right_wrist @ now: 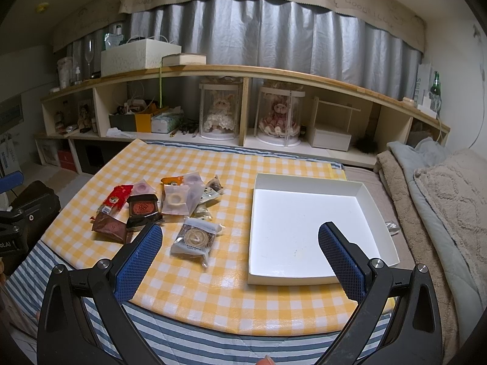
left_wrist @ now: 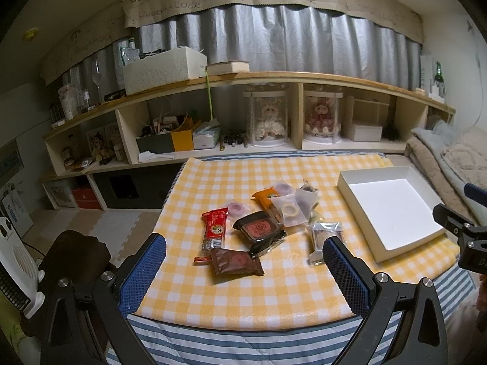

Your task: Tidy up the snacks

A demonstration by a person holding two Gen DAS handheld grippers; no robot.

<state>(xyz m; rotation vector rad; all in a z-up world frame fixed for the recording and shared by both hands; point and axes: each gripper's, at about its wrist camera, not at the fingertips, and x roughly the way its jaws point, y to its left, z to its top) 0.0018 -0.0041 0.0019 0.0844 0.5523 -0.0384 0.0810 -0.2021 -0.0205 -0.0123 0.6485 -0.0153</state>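
Note:
A pile of wrapped snacks lies on the yellow checked cloth: a red packet, a brown packet, a black tray pack, an orange packet, frosted pouches and a clear biscuit pack, which also shows in the right wrist view. An empty white box lies to the right of the pile. My left gripper is open above the near snacks. My right gripper is open, hovering between the biscuit pack and the box.
A long wooden shelf with dolls, boxes and clutter runs behind the table. Folded blankets lie to the right of the box. A striped quilt hangs over the near table edge. A white heater stands at the left.

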